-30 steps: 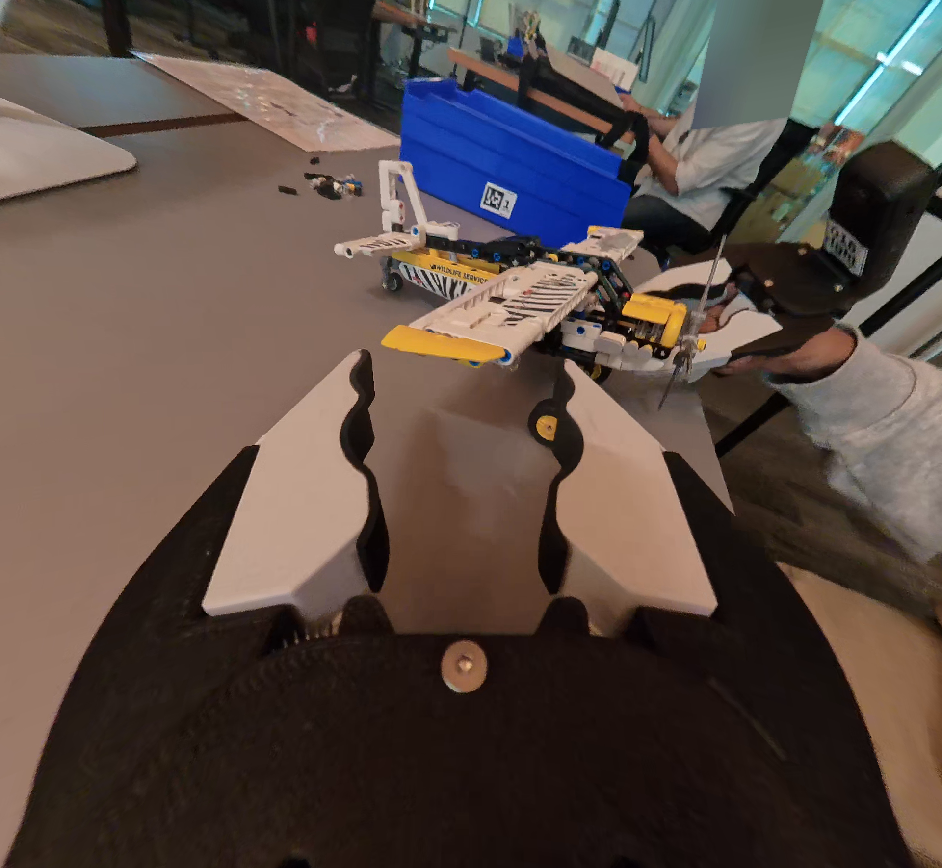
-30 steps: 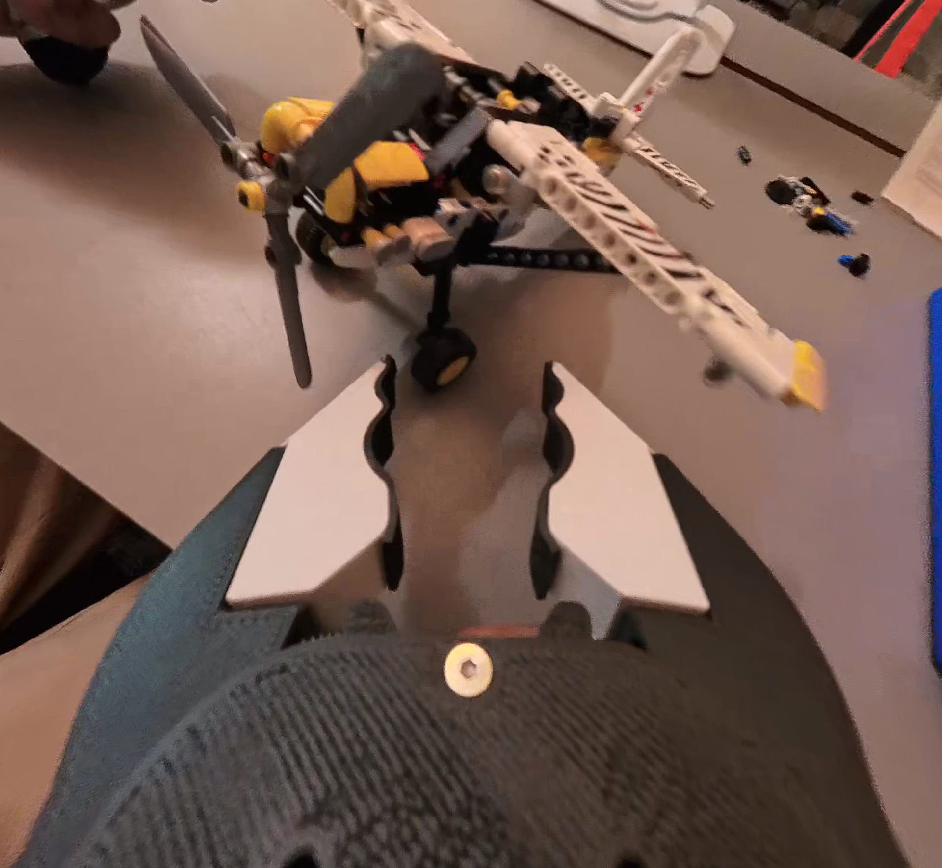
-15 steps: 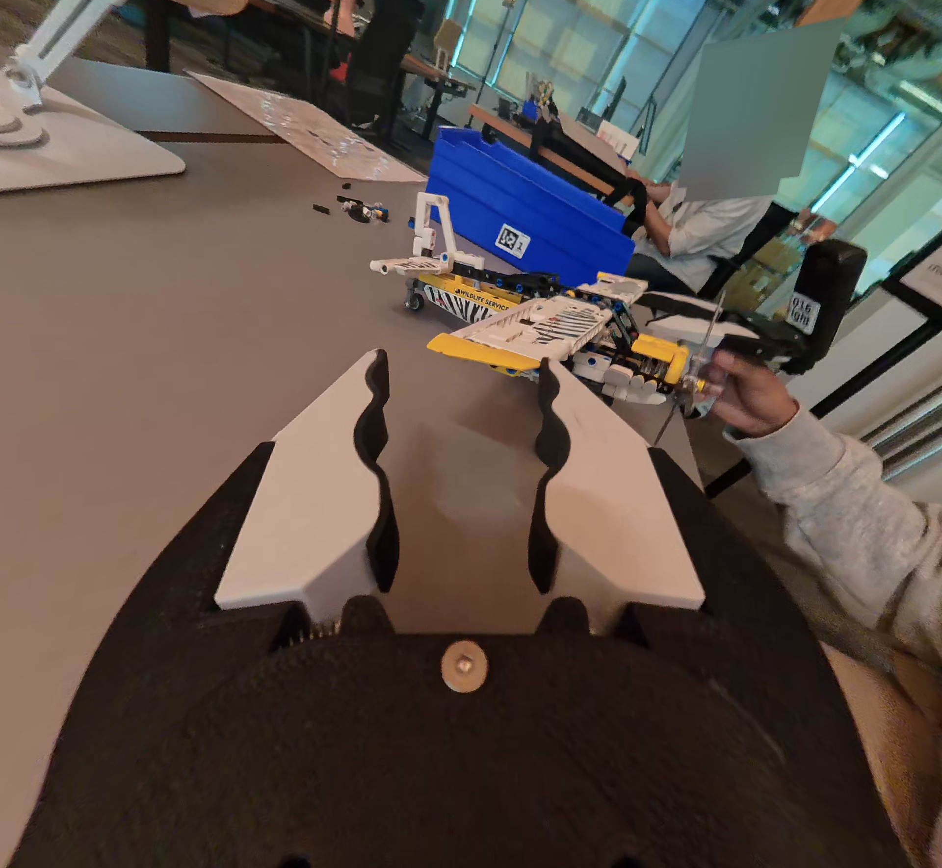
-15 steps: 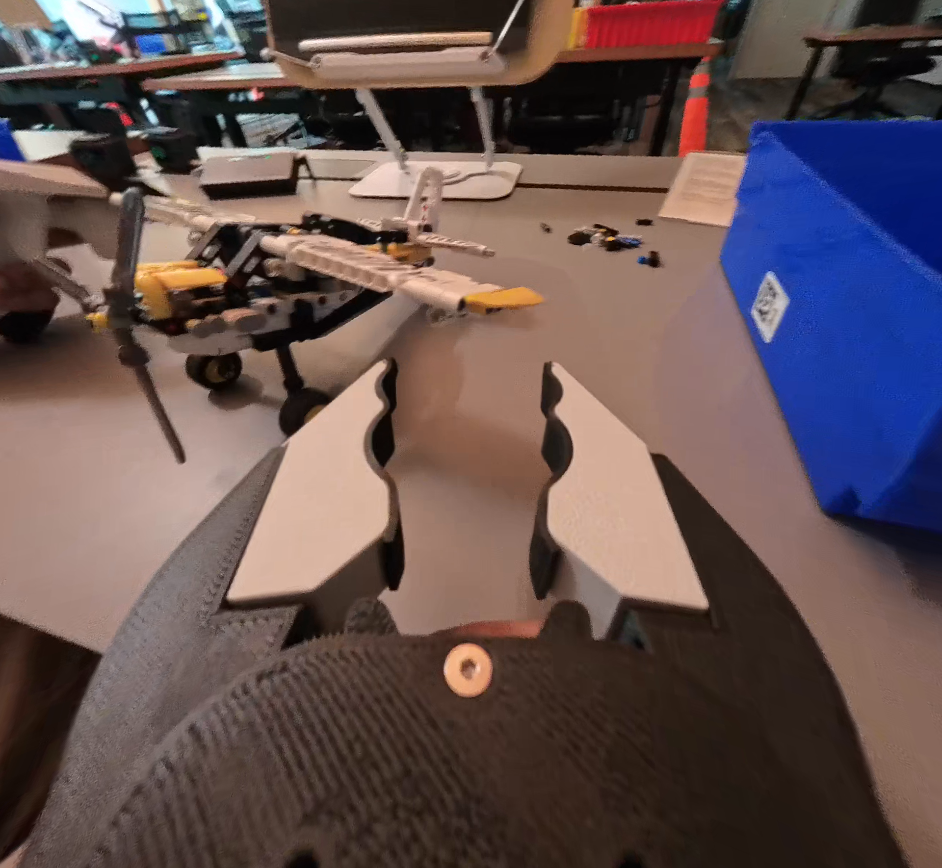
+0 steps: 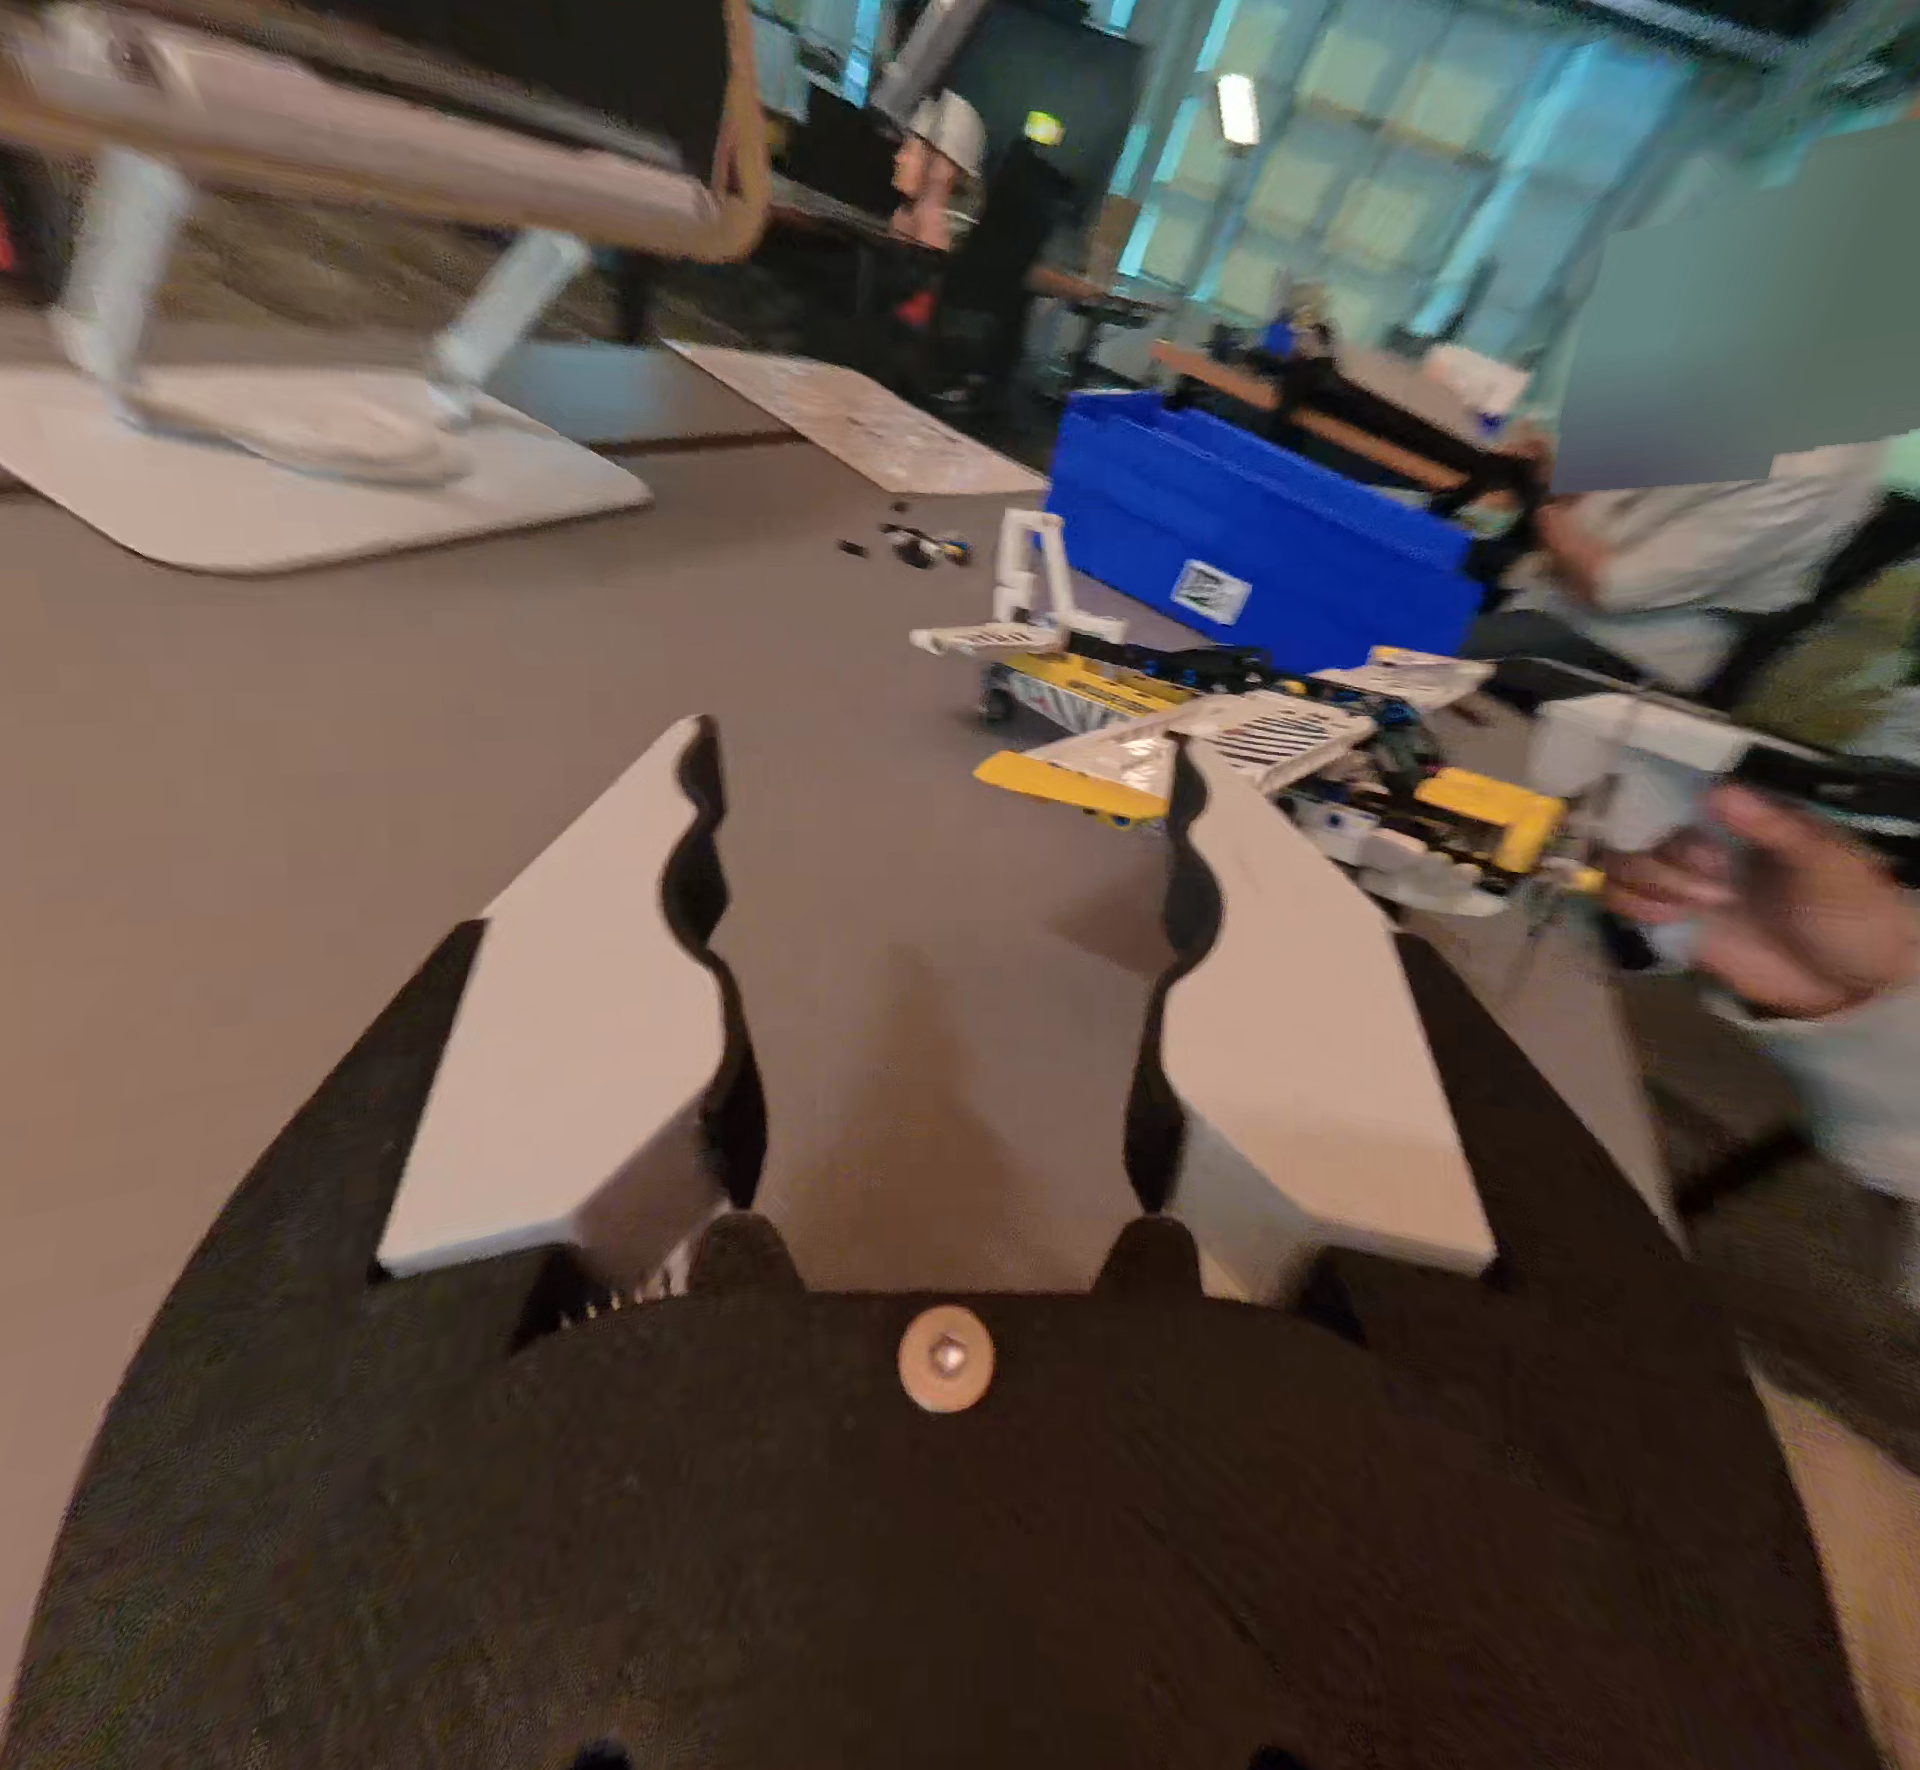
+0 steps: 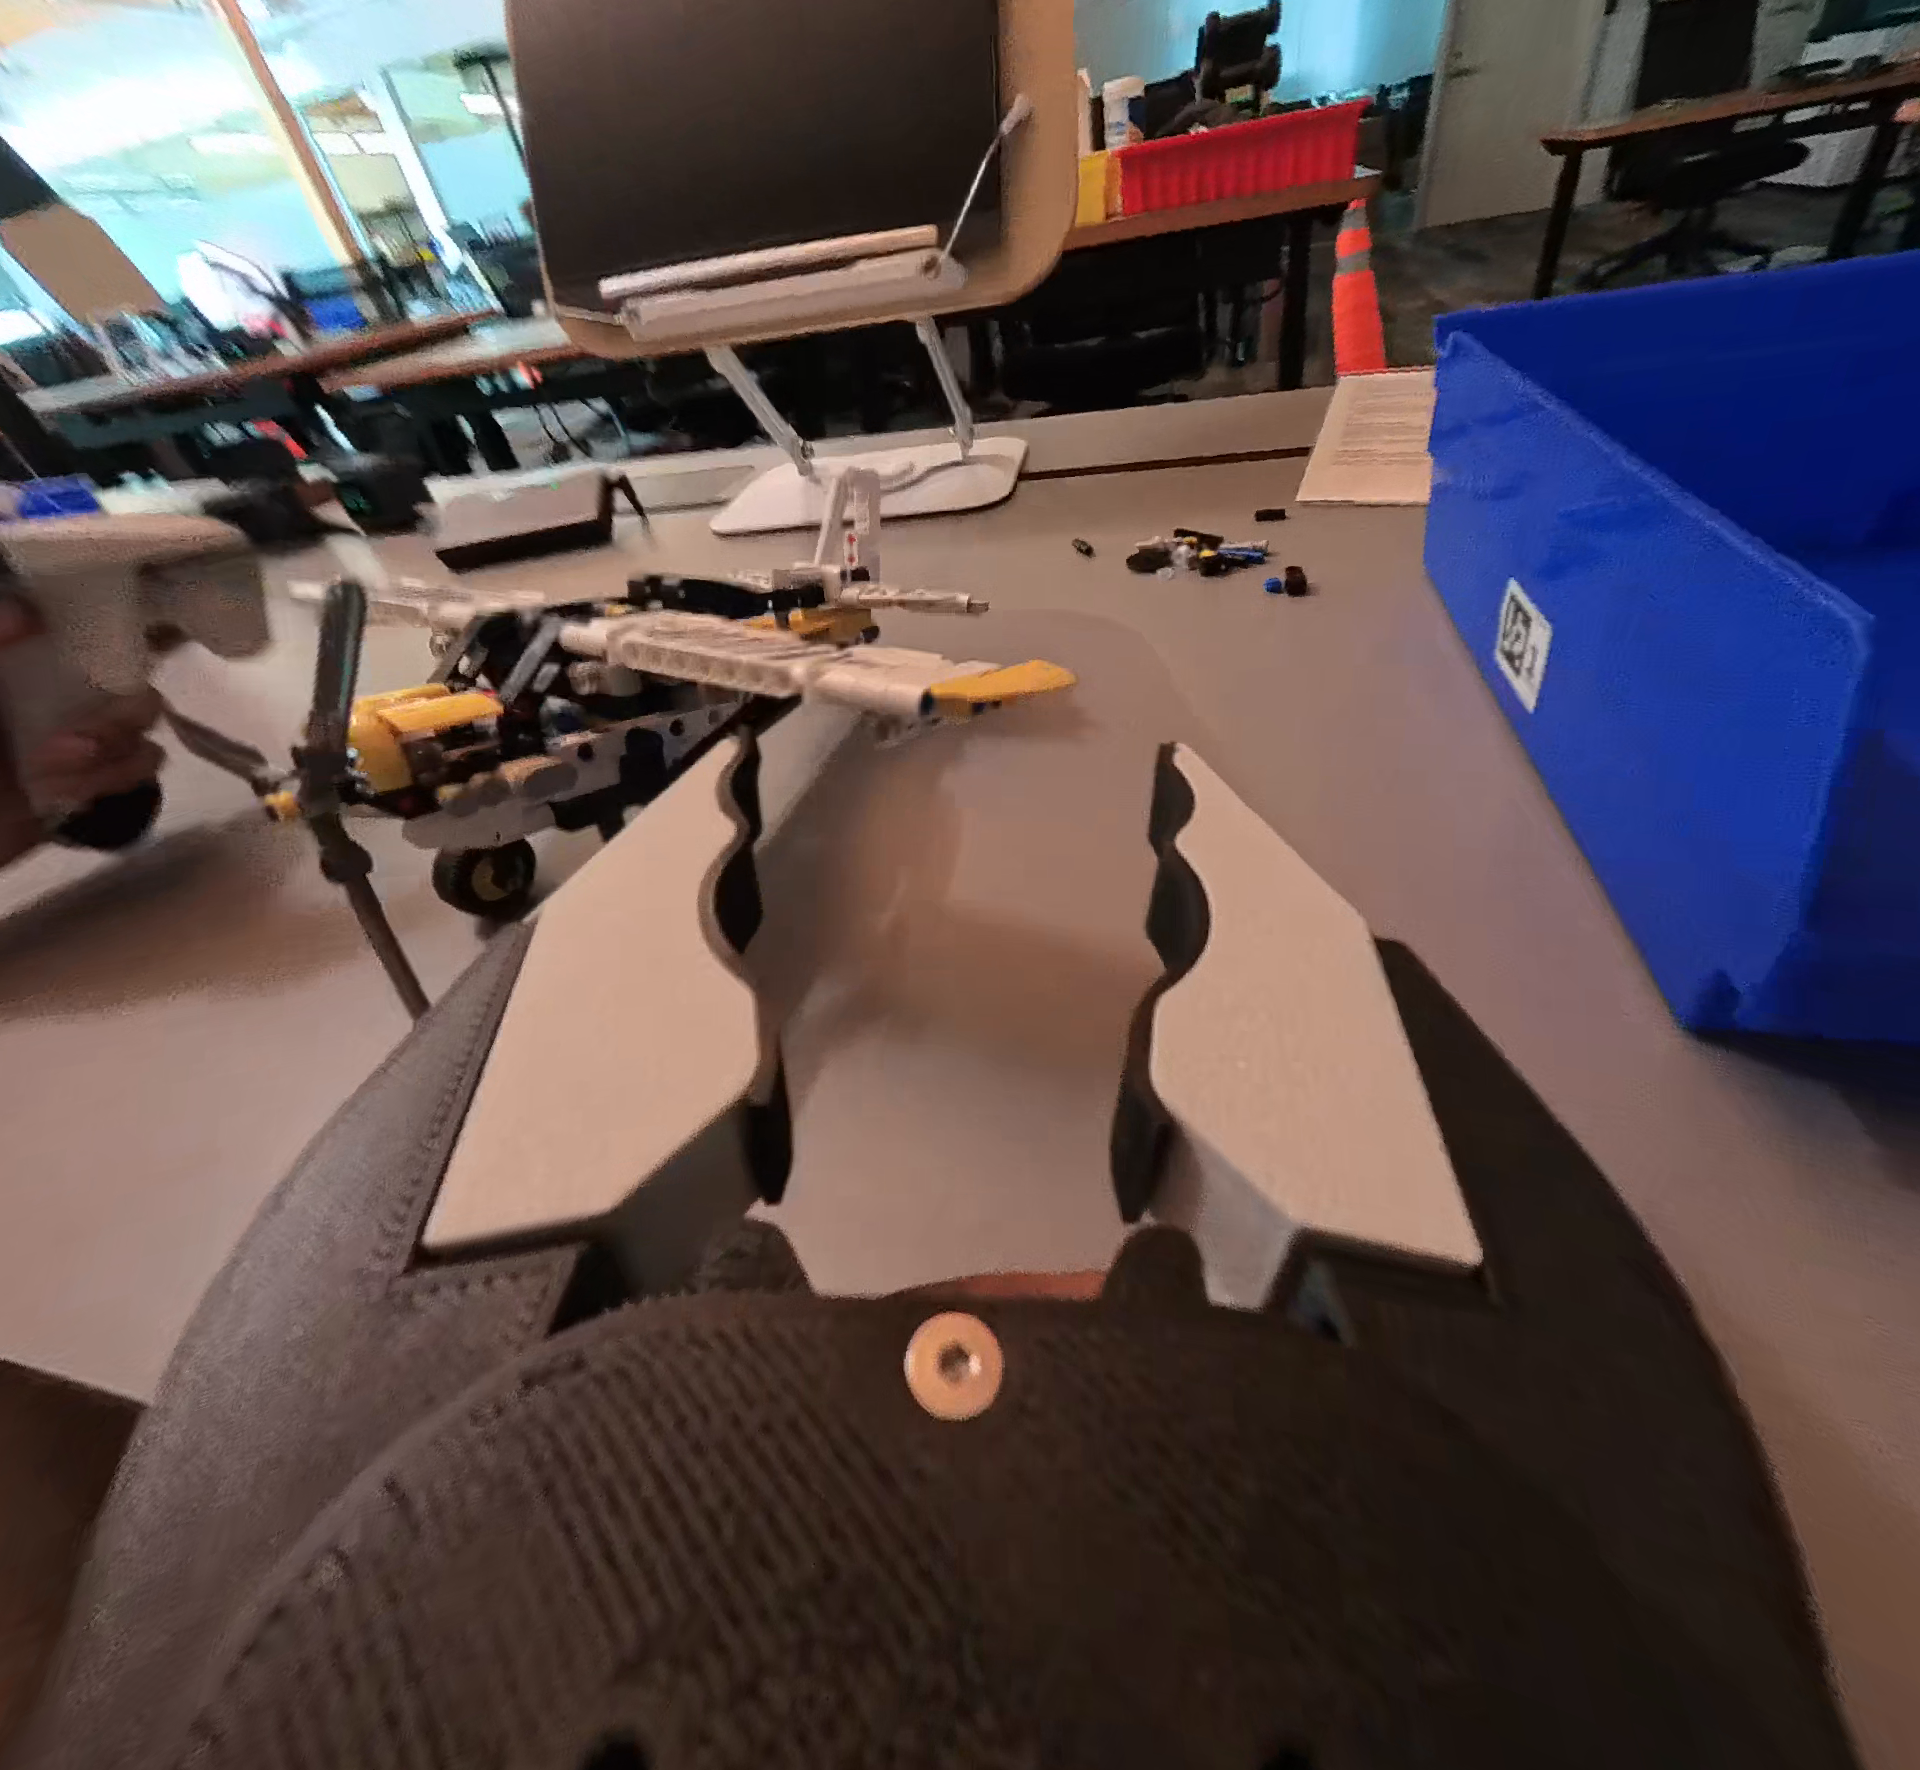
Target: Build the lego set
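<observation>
A lego plane with white striped wings, yellow wingtips and a yellow nose stands on the grey table. In the right wrist view the plane sits left of centre on its wheels, its grey propeller toward me. My left gripper is open and empty, back from the plane's near wing. My right gripper is open and empty, right of the plane's nose. A small pile of loose lego pieces lies beyond the plane; it also shows in the left wrist view.
A blue bin stands to the right; it also shows in the left wrist view. A dark screen on a white stand is at the back. A paper sheet lies beside the bin. A seated person is behind the table.
Both grippers have pulled back and tilted up from the plane and stay open. The plane now stands alone on the table, farther off in both views.
</observation>
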The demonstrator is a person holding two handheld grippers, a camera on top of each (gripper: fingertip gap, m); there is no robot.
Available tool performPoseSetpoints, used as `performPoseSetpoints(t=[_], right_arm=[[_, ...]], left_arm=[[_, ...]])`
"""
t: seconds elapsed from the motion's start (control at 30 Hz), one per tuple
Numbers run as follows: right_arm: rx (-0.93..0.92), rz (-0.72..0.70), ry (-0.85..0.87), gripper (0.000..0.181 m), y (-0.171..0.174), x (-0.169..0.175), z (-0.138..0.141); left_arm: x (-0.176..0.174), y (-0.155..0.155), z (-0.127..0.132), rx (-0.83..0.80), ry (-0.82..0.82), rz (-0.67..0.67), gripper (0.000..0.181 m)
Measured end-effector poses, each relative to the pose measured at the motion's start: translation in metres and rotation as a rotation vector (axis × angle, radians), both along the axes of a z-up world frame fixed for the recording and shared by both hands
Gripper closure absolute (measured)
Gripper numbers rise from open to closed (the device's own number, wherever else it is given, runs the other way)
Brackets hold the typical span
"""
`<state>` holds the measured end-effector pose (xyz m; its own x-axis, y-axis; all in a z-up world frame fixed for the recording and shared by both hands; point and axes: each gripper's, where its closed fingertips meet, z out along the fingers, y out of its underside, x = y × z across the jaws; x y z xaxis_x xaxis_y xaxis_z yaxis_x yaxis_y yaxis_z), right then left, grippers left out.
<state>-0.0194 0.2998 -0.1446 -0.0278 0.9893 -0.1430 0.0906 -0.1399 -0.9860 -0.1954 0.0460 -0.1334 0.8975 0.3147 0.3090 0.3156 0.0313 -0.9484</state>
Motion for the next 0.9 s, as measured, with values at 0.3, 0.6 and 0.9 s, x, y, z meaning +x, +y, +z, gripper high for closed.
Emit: performPoseSetpoints(t=[0.3,0.6,0.9], right_arm=[[0.675,-0.07,-0.291,0.074,-0.068,0.017,-0.009],[0.741,0.029,-0.261,0.071,-0.145,0.059,0.03],[0.797,0.075,-0.254,0.07,-0.164,0.064,0.028]], left_arm=[[0.085,0.033,-0.002,-0.419,0.499,0.147,0.042],[0.169,0.024,0.0,-0.586,0.622,0.2,0.066],[0.202,0.017,-0.002,-0.516,0.445,0.046,0.061]])
